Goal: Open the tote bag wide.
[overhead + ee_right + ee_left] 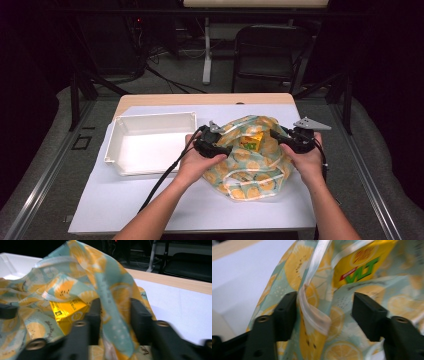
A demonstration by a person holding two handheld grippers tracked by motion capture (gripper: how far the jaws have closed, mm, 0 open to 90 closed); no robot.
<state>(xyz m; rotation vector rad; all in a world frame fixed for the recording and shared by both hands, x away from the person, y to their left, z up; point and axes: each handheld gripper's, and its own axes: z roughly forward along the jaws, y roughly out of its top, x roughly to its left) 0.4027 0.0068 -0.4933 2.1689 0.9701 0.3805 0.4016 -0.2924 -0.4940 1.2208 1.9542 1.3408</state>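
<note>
Lemon-print bag (pixel 252 162) lying on white sheet (pixel 150 200), right of white tray (pixel 150 142); yellow carton (pixel 251 142) showing inside. Bag rim being pinched by right gripper (pixel 115 315). Left gripper (pixel 324 312) half open, rim fold between jaws, unclamped.

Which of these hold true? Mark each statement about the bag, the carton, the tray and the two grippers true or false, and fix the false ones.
1. A yellow carton sits inside the lemon-print bag. True.
2. The white tray holds the carton. False: the tray has nothing in it; the carton is in the bag.
3. The tray lies to the left of the bag in the high view. True.
4. The left gripper is clamped tight on the bag's rim. False: its jaws stand apart, with the rim loose between them.
5. A fold of the bag runs between the jaws of the right gripper. True.
</note>
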